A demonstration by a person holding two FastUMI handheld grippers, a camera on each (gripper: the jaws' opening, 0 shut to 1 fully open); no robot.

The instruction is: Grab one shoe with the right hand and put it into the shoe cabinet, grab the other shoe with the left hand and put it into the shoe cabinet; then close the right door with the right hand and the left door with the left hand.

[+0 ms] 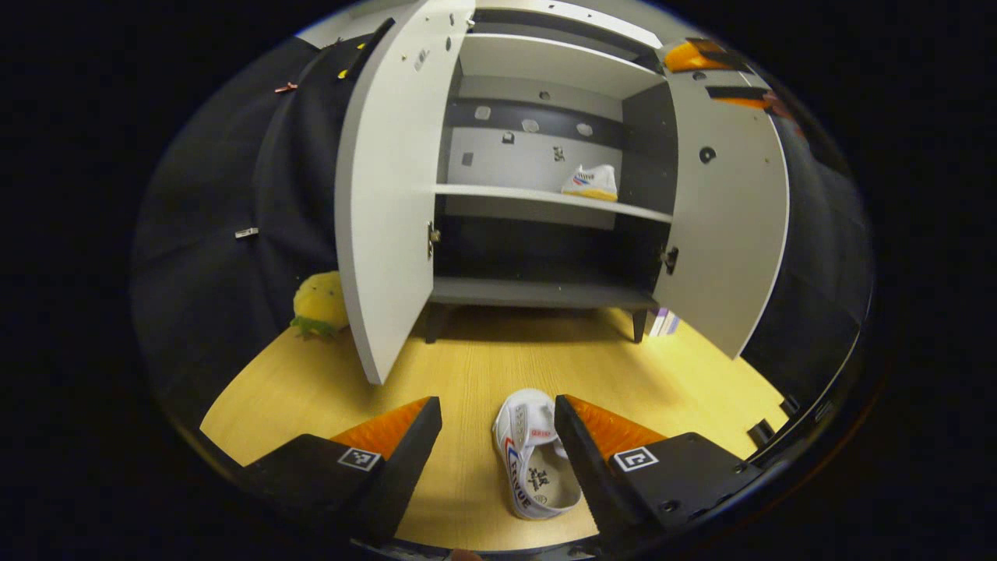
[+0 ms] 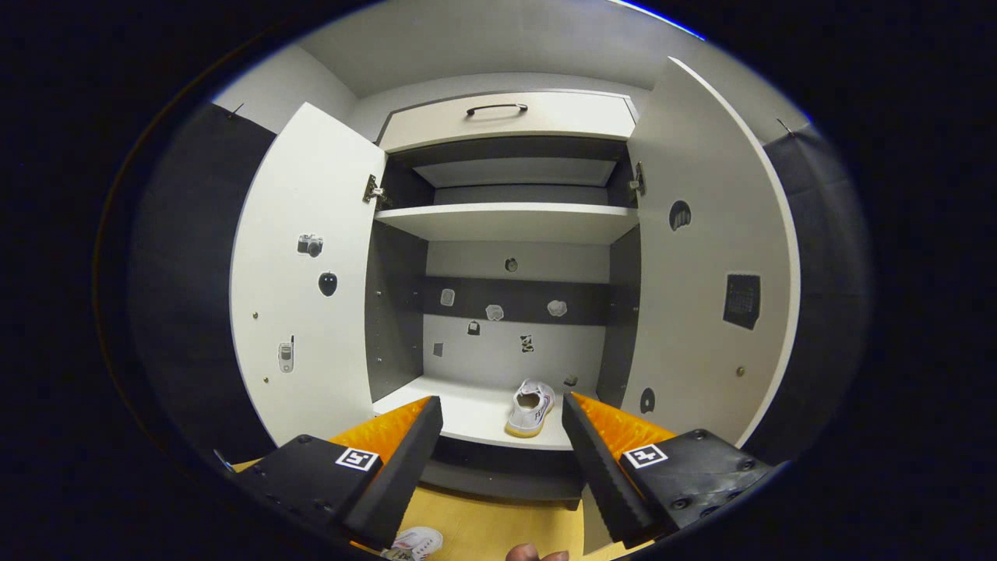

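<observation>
On the middle shelf of the tall white two-door shoe cabinet one white low-top sneaker already sits, so we judge the left hand's grab comes next. Our left gripper, jaws spread and empty, hovers over the second white sneaker on the floor at six o'clock; the right gripper gapes empty. The second sneaker's heel is partly hidden.

Lettering runs along the side of the floor shoe; too small to read.
</observation>
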